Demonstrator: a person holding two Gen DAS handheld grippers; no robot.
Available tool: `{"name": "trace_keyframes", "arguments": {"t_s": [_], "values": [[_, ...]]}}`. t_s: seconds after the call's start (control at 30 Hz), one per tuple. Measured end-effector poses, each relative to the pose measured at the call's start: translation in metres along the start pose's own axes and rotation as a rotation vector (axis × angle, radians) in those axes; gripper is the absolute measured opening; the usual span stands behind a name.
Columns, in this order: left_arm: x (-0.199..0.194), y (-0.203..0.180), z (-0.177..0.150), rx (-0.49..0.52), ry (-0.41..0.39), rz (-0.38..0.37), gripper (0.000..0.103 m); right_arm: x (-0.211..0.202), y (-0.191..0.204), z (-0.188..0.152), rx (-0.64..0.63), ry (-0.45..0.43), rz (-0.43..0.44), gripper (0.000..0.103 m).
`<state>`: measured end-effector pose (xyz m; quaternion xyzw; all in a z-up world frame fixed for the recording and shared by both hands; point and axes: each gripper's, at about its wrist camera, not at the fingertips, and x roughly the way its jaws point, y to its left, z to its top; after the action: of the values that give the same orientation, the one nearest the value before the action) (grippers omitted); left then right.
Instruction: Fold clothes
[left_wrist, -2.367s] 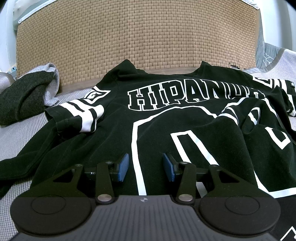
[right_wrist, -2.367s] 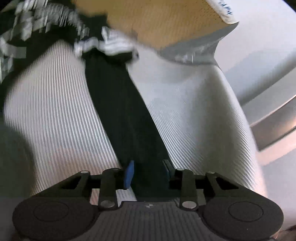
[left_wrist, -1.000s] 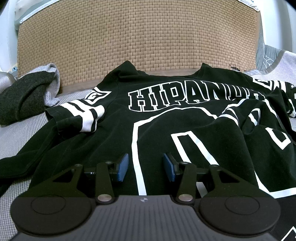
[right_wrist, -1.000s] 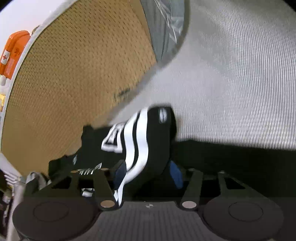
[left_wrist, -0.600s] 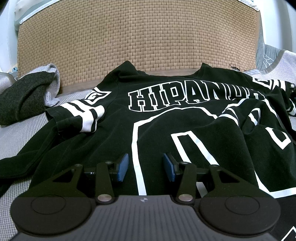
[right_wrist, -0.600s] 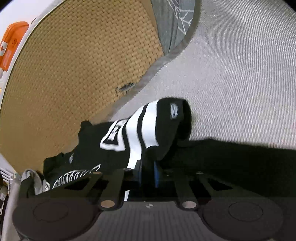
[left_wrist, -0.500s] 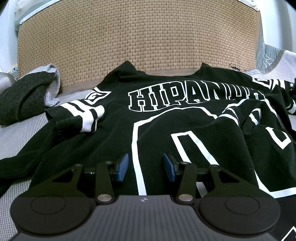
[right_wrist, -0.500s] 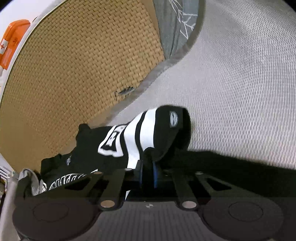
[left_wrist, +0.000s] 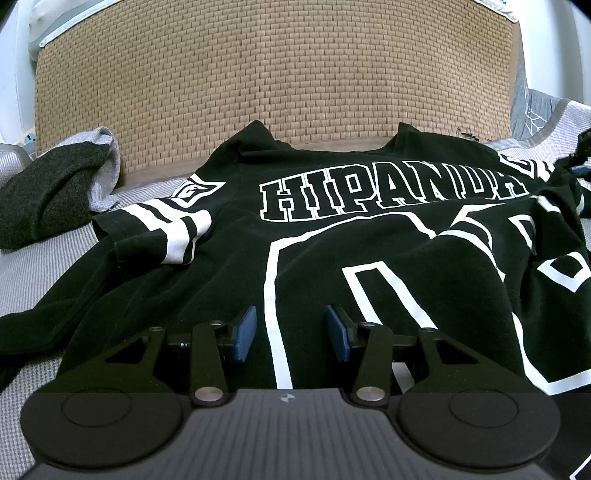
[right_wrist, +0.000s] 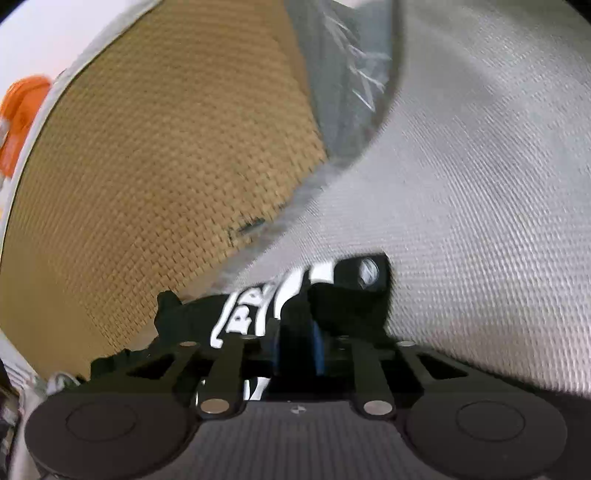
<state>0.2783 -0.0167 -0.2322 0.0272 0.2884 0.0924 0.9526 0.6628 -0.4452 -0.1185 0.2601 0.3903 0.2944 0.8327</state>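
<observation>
A black T-shirt (left_wrist: 332, 236) with white lettering and striped sleeves lies spread on the grey woven bed cover (left_wrist: 33, 266). My left gripper (left_wrist: 291, 334) hovers open just over the shirt's lower body, its blue pads apart and empty. My right gripper (right_wrist: 297, 345) is shut on the shirt's right sleeve (right_wrist: 347, 291), near its striped cuff, and lifts it off the cover. The right gripper also shows at the far right of the left wrist view (left_wrist: 580, 168).
A woven tan headboard (left_wrist: 273, 85) stands behind the shirt. A dark green and grey garment (left_wrist: 48, 199) lies bunched at the left. A grey patterned pillow (right_wrist: 343, 77) leans at the right. An orange object (right_wrist: 22, 118) hangs on the wall.
My right gripper closed on the right sleeve and has drawn it up and inward over the shirt. The left gripper has not moved.
</observation>
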Motion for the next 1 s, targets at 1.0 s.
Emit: {"name": "trace_keyframes", "arguments": {"t_s": [1.0], "values": [[0.004, 0.008, 0.018, 0.095, 0.103, -0.064, 0.055, -0.06, 0.143, -0.183, -0.823, 0.017, 0.015, 0.06]]}}
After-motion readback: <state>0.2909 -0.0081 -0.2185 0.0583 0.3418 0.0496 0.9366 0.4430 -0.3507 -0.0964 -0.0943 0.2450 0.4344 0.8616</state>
